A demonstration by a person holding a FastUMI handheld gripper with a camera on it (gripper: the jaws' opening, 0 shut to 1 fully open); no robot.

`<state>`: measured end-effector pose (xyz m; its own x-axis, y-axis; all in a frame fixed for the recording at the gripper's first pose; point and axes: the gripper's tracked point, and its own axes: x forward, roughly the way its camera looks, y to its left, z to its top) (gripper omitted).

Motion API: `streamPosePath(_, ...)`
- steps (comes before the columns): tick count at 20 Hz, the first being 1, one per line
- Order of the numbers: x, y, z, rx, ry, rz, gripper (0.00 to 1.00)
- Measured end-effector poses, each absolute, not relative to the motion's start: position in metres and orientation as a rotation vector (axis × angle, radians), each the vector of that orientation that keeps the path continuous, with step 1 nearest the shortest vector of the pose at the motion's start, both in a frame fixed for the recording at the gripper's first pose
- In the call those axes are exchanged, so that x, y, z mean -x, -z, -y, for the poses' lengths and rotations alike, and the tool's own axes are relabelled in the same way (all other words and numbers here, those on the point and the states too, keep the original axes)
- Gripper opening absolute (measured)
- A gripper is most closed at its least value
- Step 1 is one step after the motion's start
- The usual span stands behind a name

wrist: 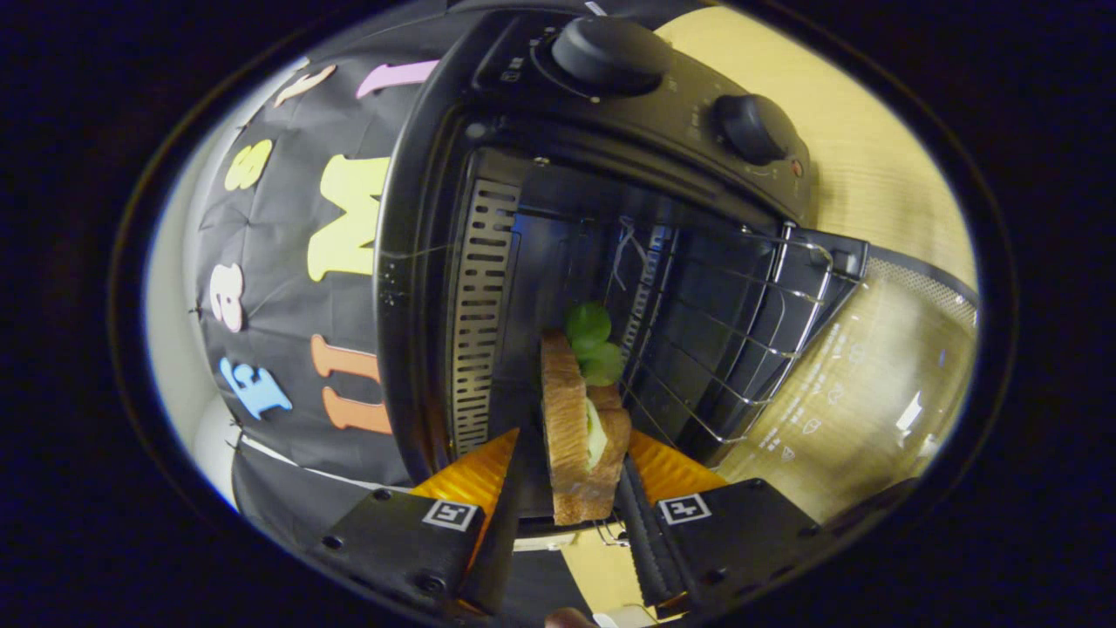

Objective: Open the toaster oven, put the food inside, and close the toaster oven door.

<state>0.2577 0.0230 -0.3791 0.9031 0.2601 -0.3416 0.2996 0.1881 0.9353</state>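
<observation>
The gripper (pixel 582 488) has its jaws closed on a sandwich (pixel 580 436), one finger pressing each slice of bread, and holds it at the mouth of the open toaster oven (pixel 488 288), just ahead of the wire rack (pixel 741 349). The lettuce (pixel 593 344) sticks out in front. Likely risks: the filling slipping out, the lettuce or bread catching on the rack wires, or the sandwich dropping onto the glass door (pixel 863 392) lying open over the table (pixel 872 157). The door's faint white printing is too small to read.
</observation>
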Motion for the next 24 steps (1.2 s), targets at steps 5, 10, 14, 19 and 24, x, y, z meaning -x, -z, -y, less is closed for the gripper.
streamPosePath(5, -0.243, 0.383, -0.029, -1.15, 0.06, -0.644, 0.9)
streamPosePath(10, -0.219, 0.388, -0.03, -0.866, 0.059, -0.815, 1.0)
streamPosePath(14, -0.196, 0.375, -0.03, -0.693, 0.031, -0.833, 1.0)
streamPosePath(19, -0.159, 0.338, -0.032, -0.474, -0.027, -0.777, 1.0)
streamPosePath(24, -0.117, 0.316, -0.024, -0.286, -0.031, -0.73, 1.0)
